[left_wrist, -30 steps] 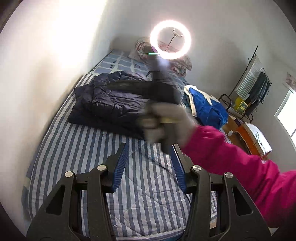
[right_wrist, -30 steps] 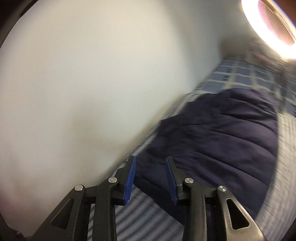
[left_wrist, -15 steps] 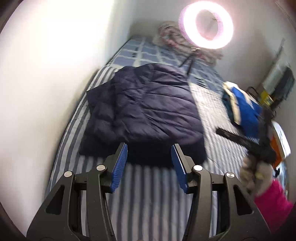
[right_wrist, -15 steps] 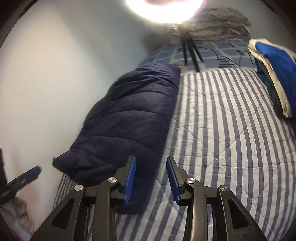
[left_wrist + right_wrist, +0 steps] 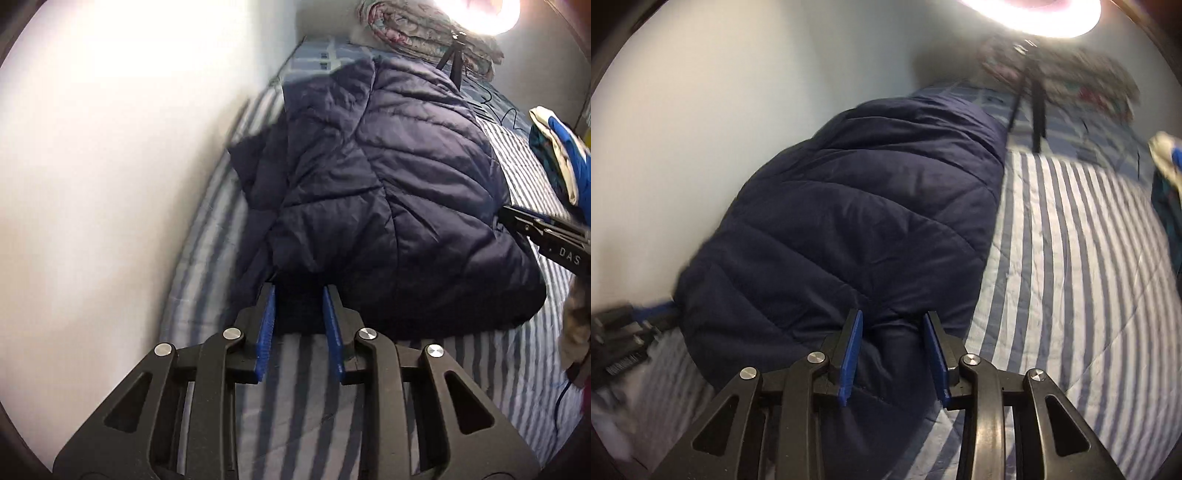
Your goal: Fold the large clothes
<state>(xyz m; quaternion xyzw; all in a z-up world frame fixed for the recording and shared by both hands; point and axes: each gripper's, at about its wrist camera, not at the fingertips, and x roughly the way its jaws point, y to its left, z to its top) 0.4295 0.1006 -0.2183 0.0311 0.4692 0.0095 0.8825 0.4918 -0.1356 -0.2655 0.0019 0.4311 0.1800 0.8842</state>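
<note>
Jacket (image 5: 388, 192) — navy, quilted, lying on striped bed (image 5: 303, 398) against wall (image 5: 110, 166), near hem facing both grippers.

Left gripper (image 5: 298, 295): jaws closing, hem edge just between tips, pads not yet pressing. Right gripper (image 5: 892, 321): jaws parted over hem near right corner, fabric between, no pinch seen.

Advising, for grasp in hand — sinking both tips deeper to catch full hem thickness, not outer shell alone; keeping both grips level before lifting; watching slippery padding.

Counting: one jacket, two grippers, one bed, one ring light (image 5: 1030, 14) on tripod (image 5: 1036, 107), one blue-and-white garment (image 5: 565, 162) lying apart.
</note>
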